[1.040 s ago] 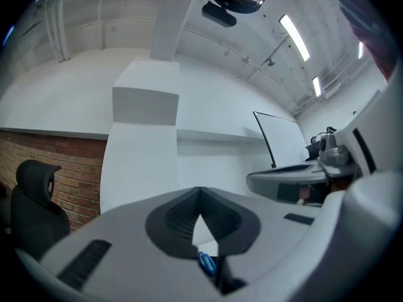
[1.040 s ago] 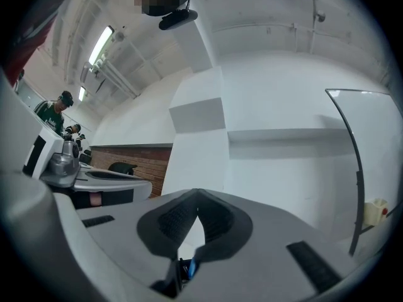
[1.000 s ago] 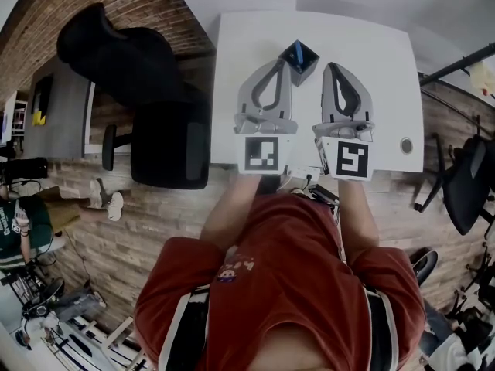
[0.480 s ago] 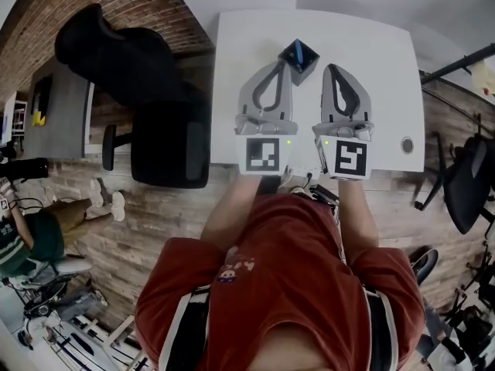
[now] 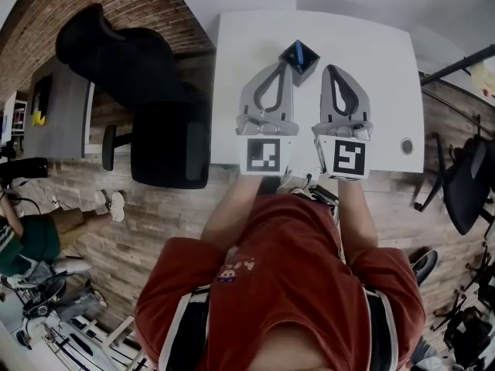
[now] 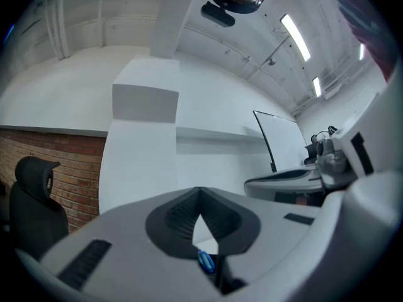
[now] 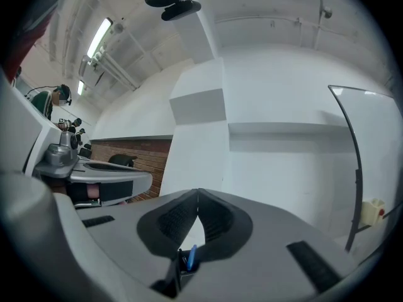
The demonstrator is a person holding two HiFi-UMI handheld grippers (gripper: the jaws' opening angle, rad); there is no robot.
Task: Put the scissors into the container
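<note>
Red shirt (image 5: 286, 269) (striped sides); grey left tongs (image 5: 285, 62) and right tongs (image 5: 328, 68), square-marked cubes (image 5: 261, 154).

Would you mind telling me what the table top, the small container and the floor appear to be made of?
Table top: smooth matte white, likely laminate or painted board; no grain shows.
Container: dark, square, open-topped, probably plastic, though too small to be sure.
Floor: staggered brownish planks with grain; real wood or a wood-look covering, I cannot tell.

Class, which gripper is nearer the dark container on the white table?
Left. The left gripper tip lies right beside the container, on its left; the right gripper sits apart, further right.
</note>
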